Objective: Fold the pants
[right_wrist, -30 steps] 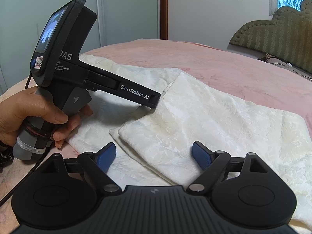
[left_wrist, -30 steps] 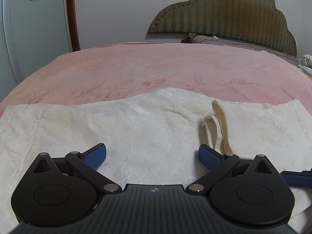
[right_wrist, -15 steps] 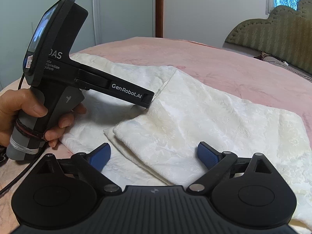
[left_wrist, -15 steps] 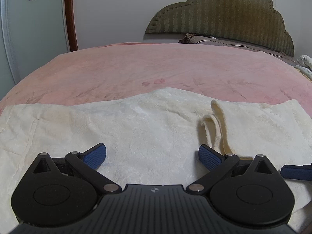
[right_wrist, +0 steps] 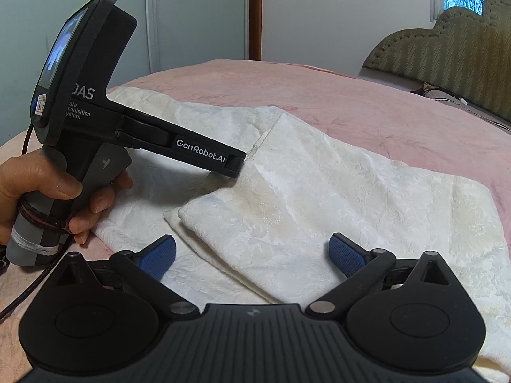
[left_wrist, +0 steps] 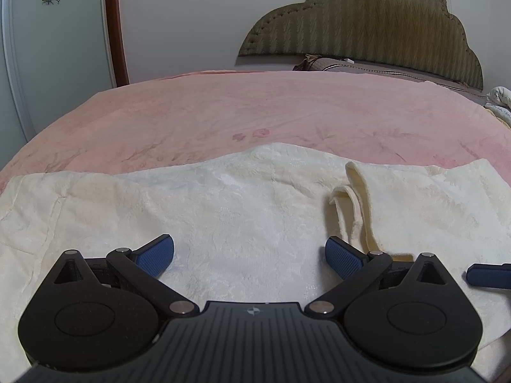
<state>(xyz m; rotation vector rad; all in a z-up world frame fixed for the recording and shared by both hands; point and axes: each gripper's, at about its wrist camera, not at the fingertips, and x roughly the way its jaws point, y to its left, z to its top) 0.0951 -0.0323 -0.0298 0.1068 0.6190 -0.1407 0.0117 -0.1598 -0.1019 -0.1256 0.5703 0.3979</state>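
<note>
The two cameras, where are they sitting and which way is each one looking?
Left wrist: sits on the left gripper, low over the cream pants, facing the headboard; its open fingers show.
Right wrist: sits on the right gripper, facing left across the pants; its open fingers and the left hand show.
Shared: pants, pink bedspread.

Readable text stands only on the left claw point(right_wrist: 238, 167), seen from the right wrist view. Its long black finger arm bears "GenRobot.AI" in white letters. On the side of the body, under the screen point(right_wrist: 62, 48), stands "DAS", the first letter partly cut off, and below it smaller lines of which "ata", "cquisition" and "ystem" can be read. A small sticker point(right_wrist: 40, 103) beside the screen carries print too small to make out. The left wrist view shows no readable text.
</note>
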